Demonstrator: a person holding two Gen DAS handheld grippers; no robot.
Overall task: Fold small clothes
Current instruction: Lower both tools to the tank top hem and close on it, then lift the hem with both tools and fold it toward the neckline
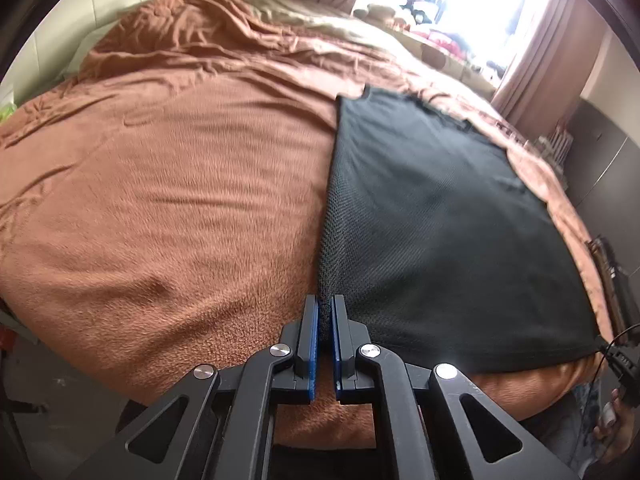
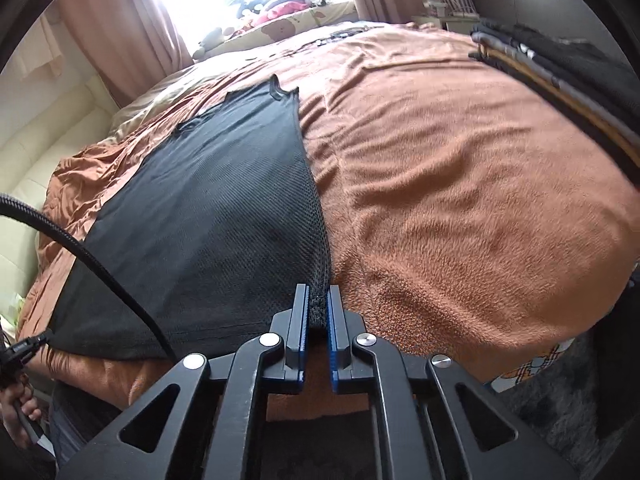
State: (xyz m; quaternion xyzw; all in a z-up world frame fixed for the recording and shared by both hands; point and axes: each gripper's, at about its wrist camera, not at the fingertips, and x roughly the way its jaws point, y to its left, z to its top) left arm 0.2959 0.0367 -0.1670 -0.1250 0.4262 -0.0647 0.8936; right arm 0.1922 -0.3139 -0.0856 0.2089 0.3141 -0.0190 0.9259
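A black mesh garment (image 1: 432, 216) lies flat on the brown blanket (image 1: 168, 184), its neck end far from me and its hem at the near bed edge. My left gripper (image 1: 325, 308) is shut on the garment's near left corner, the cloth pinched between the blue pads. In the right wrist view the same garment (image 2: 208, 208) stretches away to the left, and my right gripper (image 2: 318, 300) is shut on its near right corner. The other gripper (image 1: 618, 354) shows at the garment's far hem corner in the left wrist view.
A stack of folded dark clothes (image 2: 560, 76) sits at the bed's right edge. Pillows and soft toys (image 2: 276, 16) lie by the bright window. A cream headboard (image 1: 60, 20) bounds the left side. A braided cable (image 2: 92, 256) crosses the right view.
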